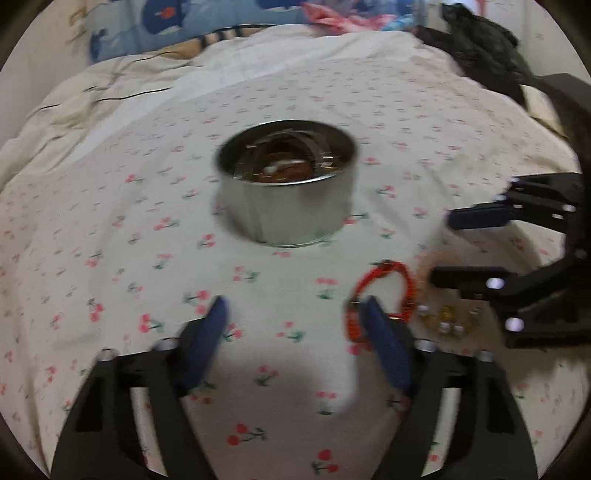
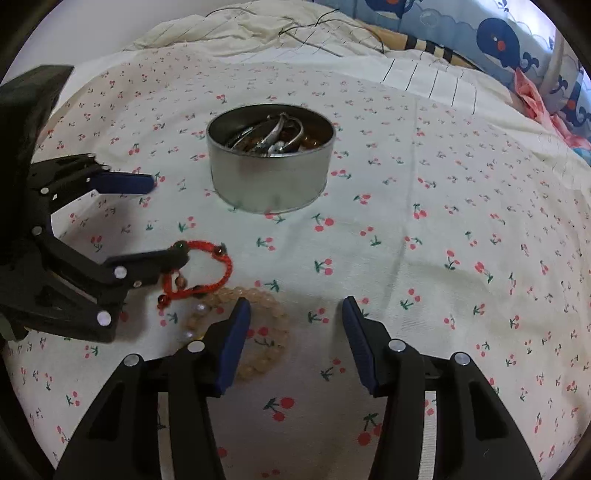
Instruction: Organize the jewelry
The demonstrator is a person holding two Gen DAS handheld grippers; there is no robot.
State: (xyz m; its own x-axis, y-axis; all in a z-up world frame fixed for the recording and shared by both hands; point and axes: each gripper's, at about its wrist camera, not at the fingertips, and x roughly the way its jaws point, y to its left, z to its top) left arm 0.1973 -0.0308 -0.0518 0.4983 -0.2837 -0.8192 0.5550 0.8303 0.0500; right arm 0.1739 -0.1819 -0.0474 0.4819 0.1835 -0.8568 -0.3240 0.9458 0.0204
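Observation:
A round metal tin (image 1: 287, 184) with several bangles and beads inside stands on the cherry-print sheet; it also shows in the right wrist view (image 2: 270, 159). A red cord bracelet (image 1: 384, 295) lies in front of it, also in the right wrist view (image 2: 207, 271). A pale beaded bracelet (image 2: 258, 332) lies beside it, dimly seen in the left wrist view (image 1: 448, 319). My left gripper (image 1: 295, 314) is open, its right finger touching or overlapping the red bracelet. My right gripper (image 2: 295, 314) is open and empty, its left finger over the beaded bracelet.
The bed sheet (image 2: 424, 258) is soft and wrinkled. A cream quilt (image 2: 240, 29) and whale-print pillow (image 2: 498, 40) lie at the back. A dark cloth (image 1: 480, 48) lies at the far right of the left wrist view.

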